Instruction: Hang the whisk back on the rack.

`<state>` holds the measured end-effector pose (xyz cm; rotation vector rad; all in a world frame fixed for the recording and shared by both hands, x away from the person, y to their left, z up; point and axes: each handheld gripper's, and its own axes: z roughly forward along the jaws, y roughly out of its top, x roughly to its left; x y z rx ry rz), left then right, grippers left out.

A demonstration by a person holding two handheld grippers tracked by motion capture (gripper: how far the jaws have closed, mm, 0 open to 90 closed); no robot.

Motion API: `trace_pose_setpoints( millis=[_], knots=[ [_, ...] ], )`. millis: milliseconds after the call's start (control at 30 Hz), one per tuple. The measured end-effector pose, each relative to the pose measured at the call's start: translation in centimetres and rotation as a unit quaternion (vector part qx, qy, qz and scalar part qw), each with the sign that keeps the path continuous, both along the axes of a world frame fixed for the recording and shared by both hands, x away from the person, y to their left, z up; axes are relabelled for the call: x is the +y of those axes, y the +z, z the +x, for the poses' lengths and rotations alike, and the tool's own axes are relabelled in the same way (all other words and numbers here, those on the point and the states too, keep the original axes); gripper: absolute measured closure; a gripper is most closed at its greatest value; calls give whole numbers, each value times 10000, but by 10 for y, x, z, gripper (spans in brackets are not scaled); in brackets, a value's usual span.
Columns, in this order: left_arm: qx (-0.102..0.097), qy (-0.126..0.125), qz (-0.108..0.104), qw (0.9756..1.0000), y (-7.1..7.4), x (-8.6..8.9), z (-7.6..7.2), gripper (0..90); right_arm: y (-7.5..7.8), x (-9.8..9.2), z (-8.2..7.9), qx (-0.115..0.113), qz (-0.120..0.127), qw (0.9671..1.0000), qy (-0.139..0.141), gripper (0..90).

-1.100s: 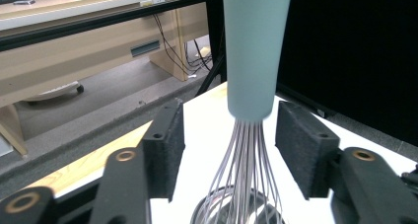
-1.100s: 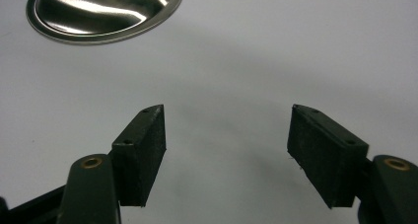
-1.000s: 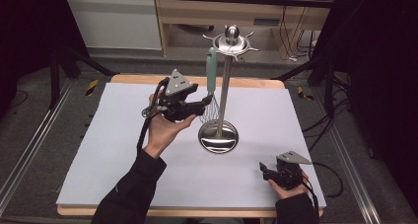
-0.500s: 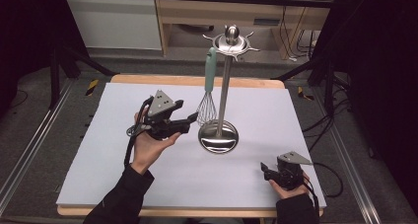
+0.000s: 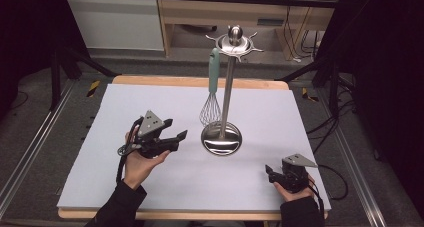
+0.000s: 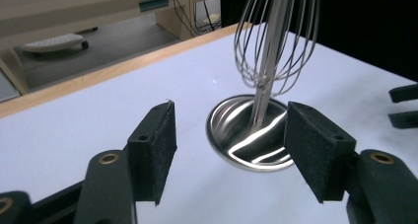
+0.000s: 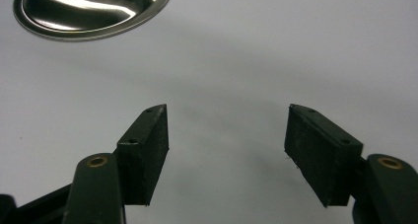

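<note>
A steel utensil stand [image 5: 227, 94] rises from a round base [image 5: 221, 139] at the middle of the white table mat. From its top rack hangs a whisk [image 5: 210, 109] with a teal handle [image 5: 214, 69], its wires just above the base. My left gripper [image 5: 175, 128] hovers left of the base, open and holding nothing. In the left gripper view the gripper [image 6: 229, 150] points at the base [image 6: 249, 137] and whisk wires [image 6: 276, 41]. My right gripper [image 5: 270, 174] rests open near the front right corner. In the right gripper view its pads [image 7: 148, 150] frame bare mat, with the base [image 7: 88, 9] at upper left.
The white mat [image 5: 125, 107] covers a wooden table whose far edge [image 5: 165, 80] shows behind the stand. Cables and dark frame legs [image 5: 330, 87] lie on the floor to the right. The right gripper's jaw tips [image 6: 404, 105] show at the edge of the left gripper view.
My left gripper has drawn back from the whisk, moving left and toward the front of the table. The whisk stays hanging on the stand. The right gripper has not moved.
</note>
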<state>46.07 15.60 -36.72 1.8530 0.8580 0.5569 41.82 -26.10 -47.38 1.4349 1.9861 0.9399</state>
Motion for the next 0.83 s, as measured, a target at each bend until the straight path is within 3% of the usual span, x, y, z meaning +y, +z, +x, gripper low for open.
trace_pose_setpoints(
  millis=[300,400,567,833],
  knots=[
    [282,284,-36,9992,-31,26,-3,352,-1,-3,1,35,-39,10000,-73,326],
    [402,481,50,9980,-46,43,-4,345,-1,-5,2,7,-63,9999,-145,313],
    [490,762,5,9959,-64,67,-7,336,-2,-7,3,22,-65,9998,-174,300],
    [581,1138,-26,9918,-75,92,-8,330,-2,-15,5,6,-6,9995,-317,285]
  ],
)
